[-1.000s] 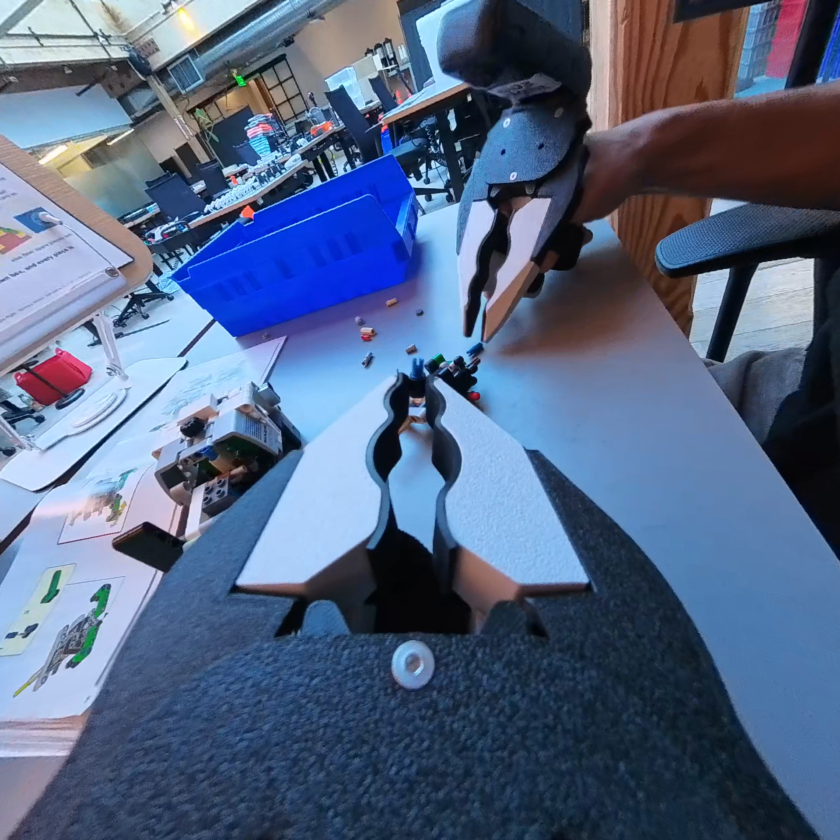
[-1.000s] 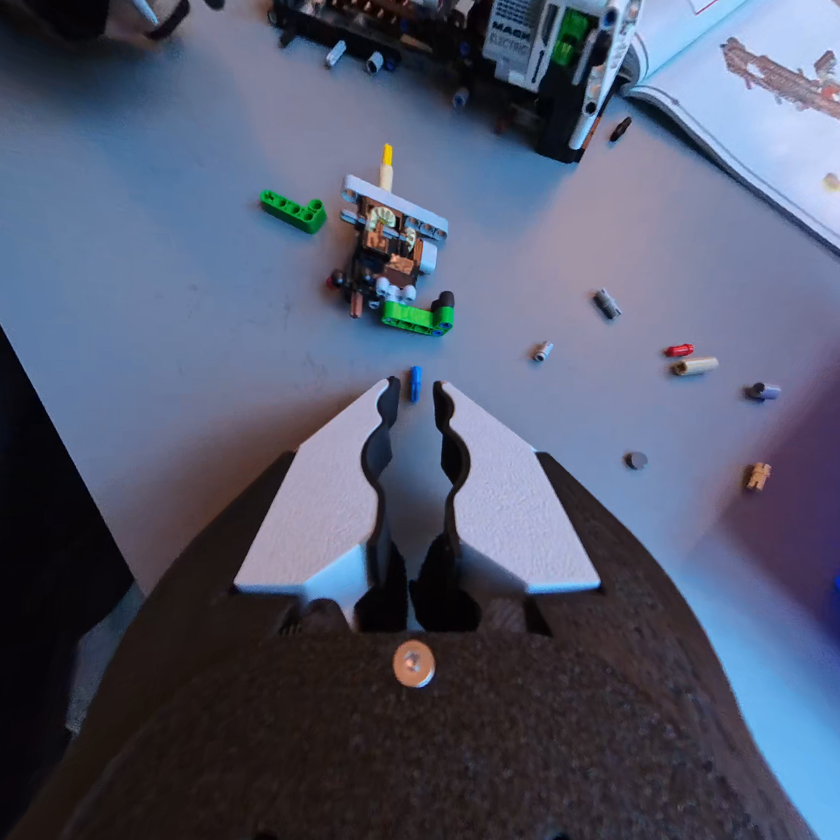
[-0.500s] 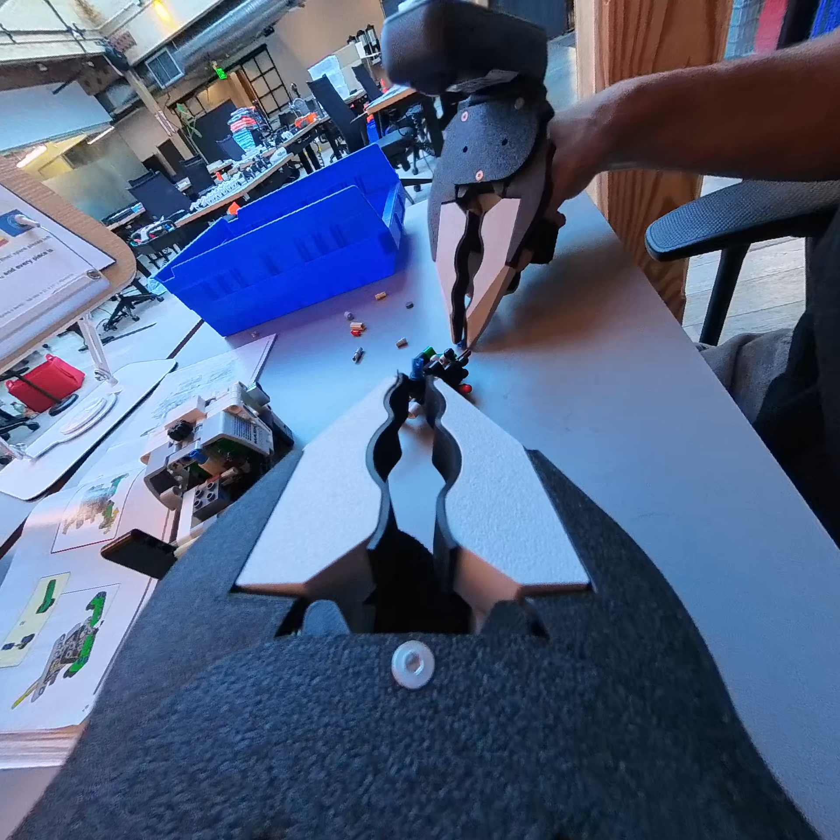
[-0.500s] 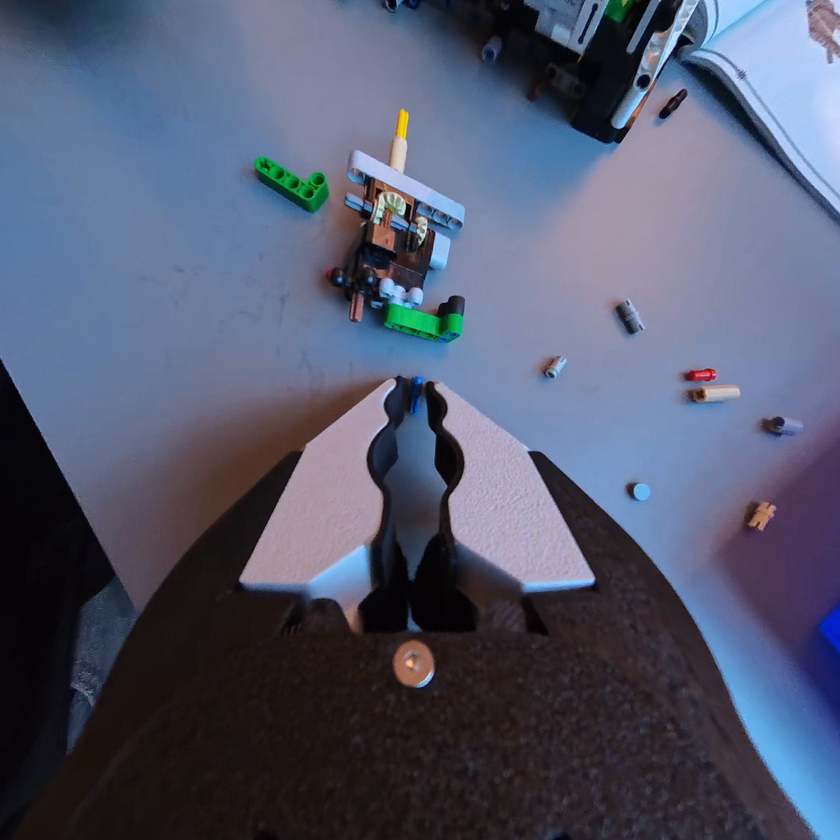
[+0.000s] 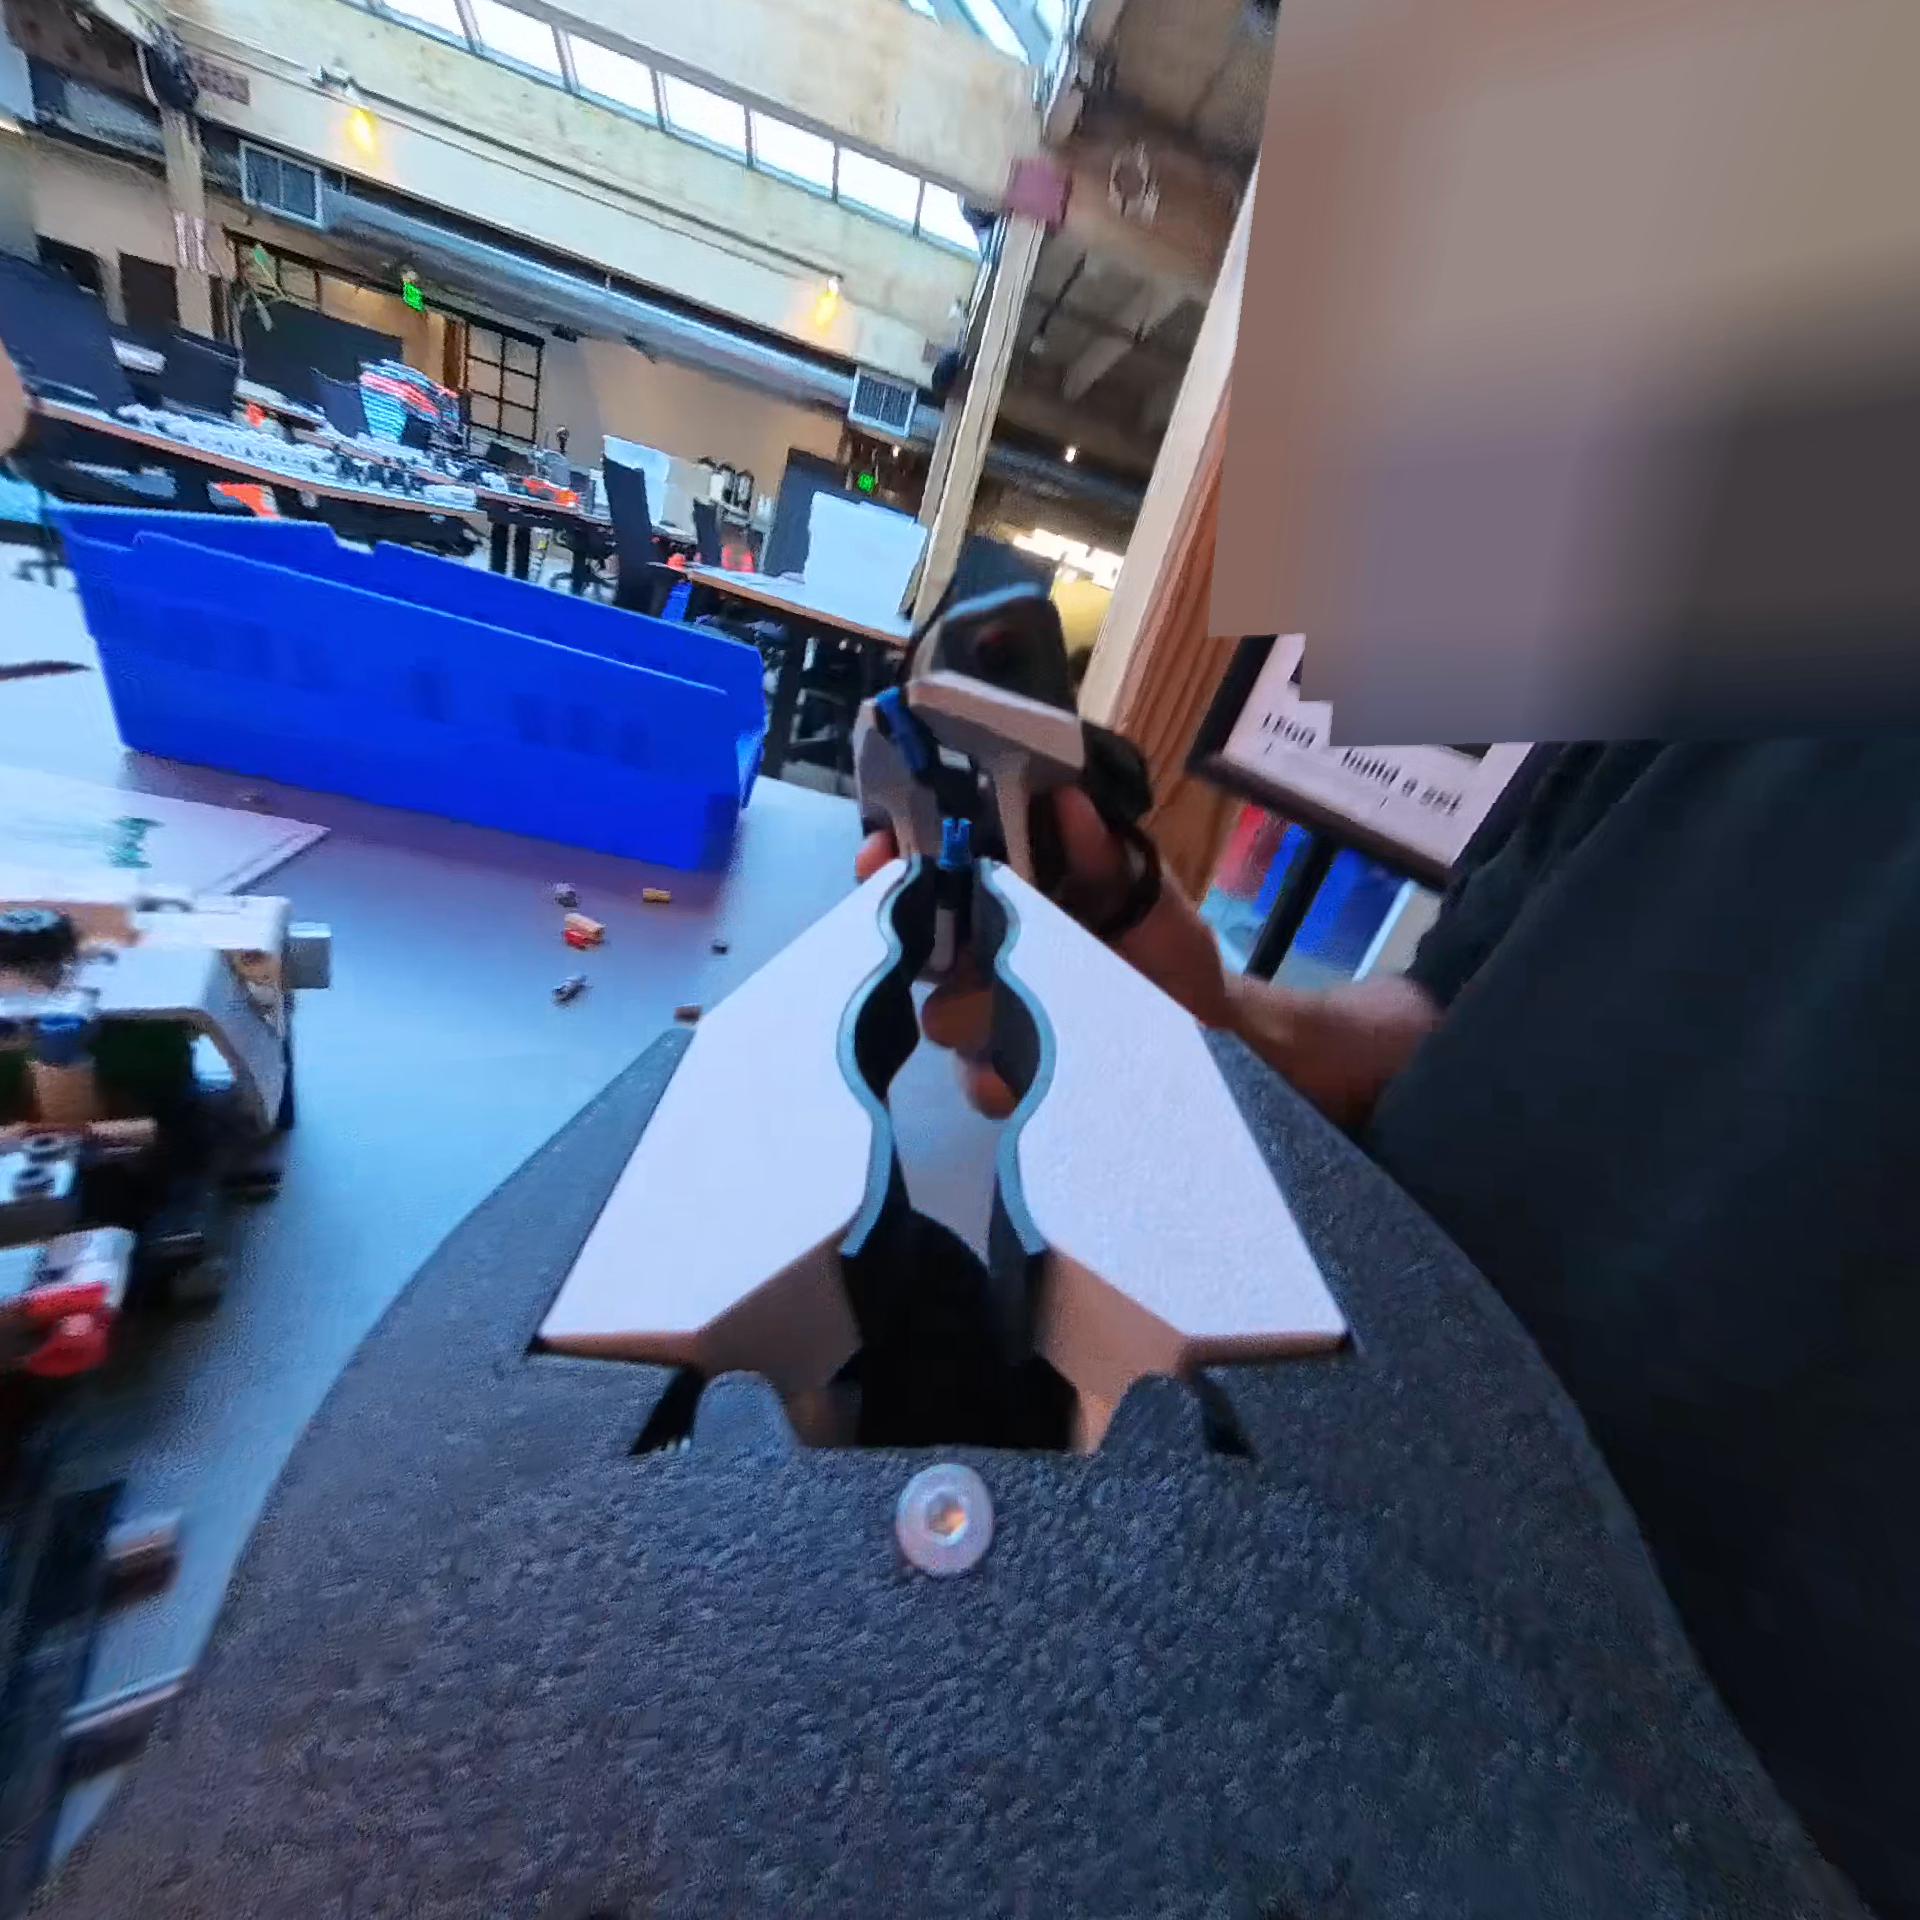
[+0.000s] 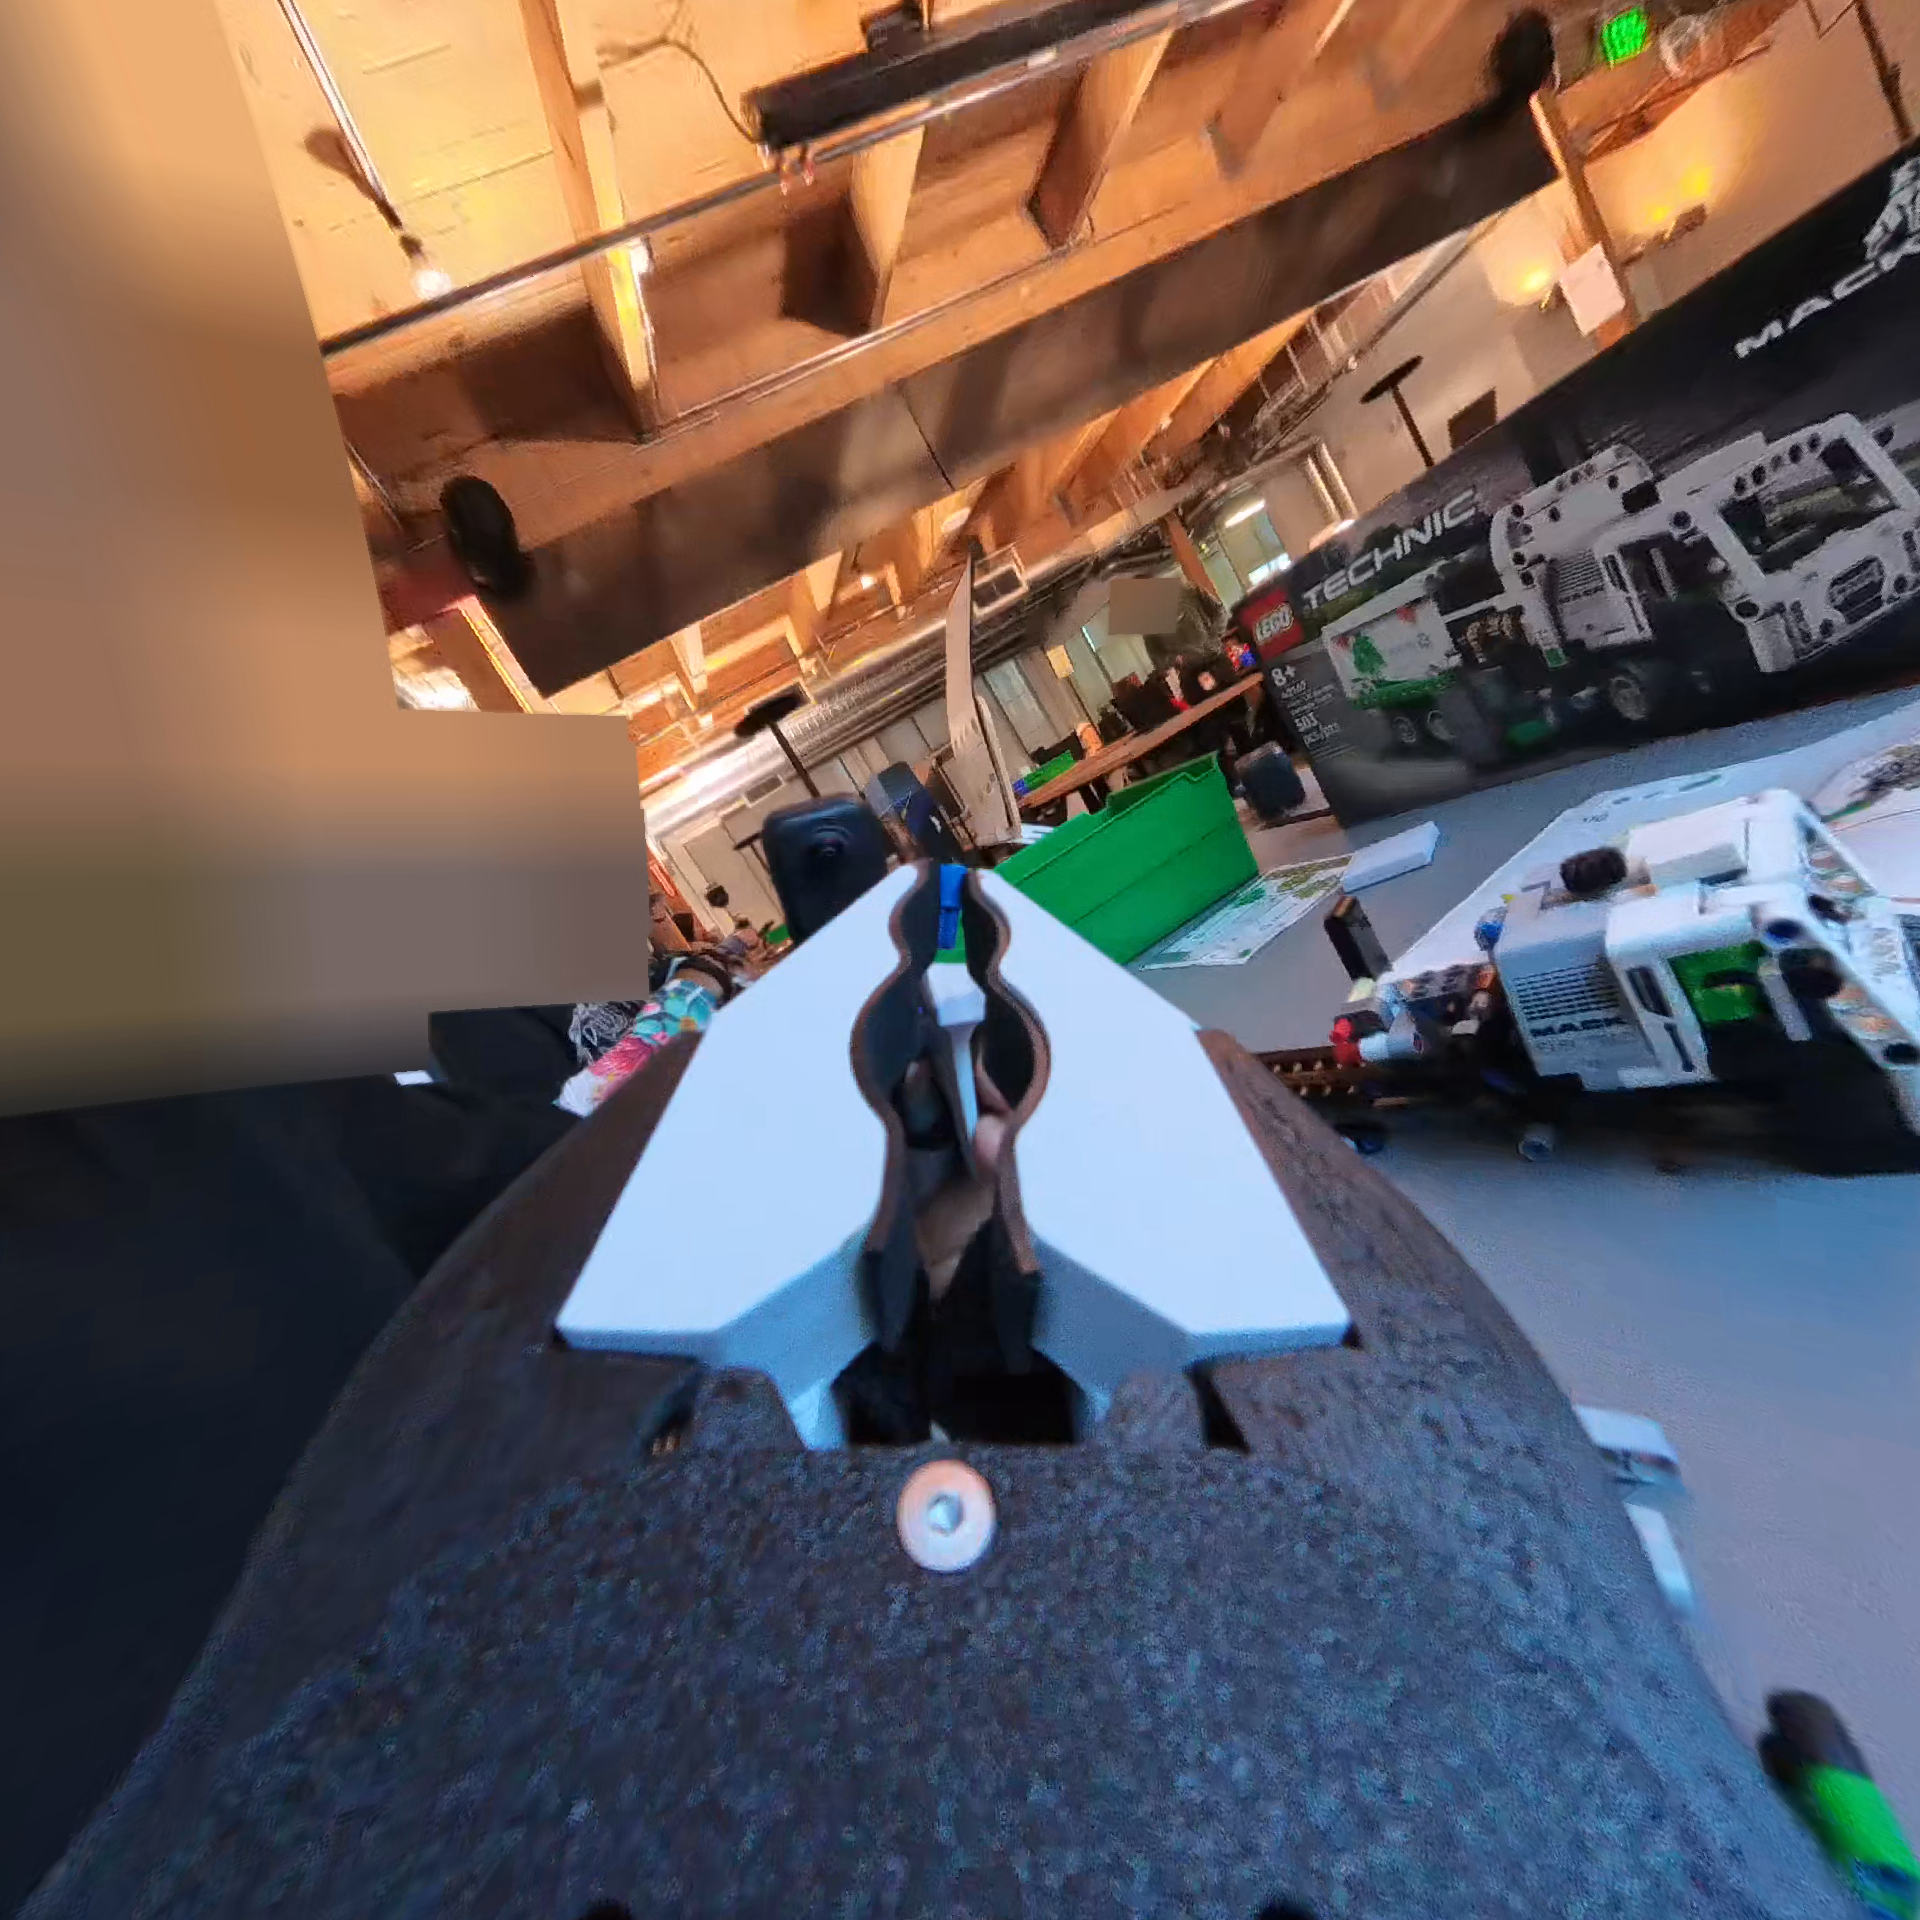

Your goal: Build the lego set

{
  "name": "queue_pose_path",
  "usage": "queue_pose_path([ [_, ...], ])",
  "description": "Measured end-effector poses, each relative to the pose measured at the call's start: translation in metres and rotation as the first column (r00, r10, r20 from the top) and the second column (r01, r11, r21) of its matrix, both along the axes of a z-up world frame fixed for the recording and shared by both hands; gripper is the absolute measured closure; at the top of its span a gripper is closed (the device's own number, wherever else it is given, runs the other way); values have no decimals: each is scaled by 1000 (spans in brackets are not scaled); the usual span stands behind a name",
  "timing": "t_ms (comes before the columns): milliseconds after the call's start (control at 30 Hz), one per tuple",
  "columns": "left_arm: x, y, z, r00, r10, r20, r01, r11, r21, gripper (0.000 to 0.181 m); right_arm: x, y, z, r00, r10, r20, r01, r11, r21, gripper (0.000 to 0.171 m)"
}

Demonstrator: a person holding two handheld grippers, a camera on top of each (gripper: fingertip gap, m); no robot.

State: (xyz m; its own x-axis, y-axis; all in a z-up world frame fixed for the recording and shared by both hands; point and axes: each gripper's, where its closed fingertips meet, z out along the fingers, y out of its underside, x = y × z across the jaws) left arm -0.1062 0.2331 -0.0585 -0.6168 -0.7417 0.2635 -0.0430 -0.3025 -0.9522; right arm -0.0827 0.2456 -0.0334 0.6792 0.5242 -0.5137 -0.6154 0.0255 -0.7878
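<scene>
Small blue plastic pin (image 6: 951, 902) pinched in closed right claw (image 6: 948, 878), held clear of grey surface (image 6: 1558, 1299), facing left claw (image 5: 945, 871), prob. for mating; left claw state can't be told.

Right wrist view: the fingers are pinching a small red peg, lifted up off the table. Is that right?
Not quite: the peg is blue, not red. The right wrist view shows the small blue peg pinched at the tips of the right gripper, lifted up off the table.
</scene>
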Motion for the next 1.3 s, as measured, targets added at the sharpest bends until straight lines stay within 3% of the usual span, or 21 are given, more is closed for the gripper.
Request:
queue_pose_path([
  [167, -3, 8, 8, 1000, -27, -14, 25, 988, -152, 178, -19, 6, 0, 999, 10, 38, -11, 1000, 25, 168],
  [333, -6, 11, 11, 999, -45, -18, 40, 977, -209, 178, -24, 10, 1, 998, 2, 67, -4, 1000, 29, 168],
  [767, -12, 15, 19, 997, -82, -10, 76, 962, -264, 178, -31, 16, 7, 998, 40, 43, -42, 998, 54, 168],
  [1300, -22, 18, 35, 974, -220, 62, 222, 848, -481, 179, -42, 15, 22, 995, 96, 25, -99, 982, 163, 168],
])
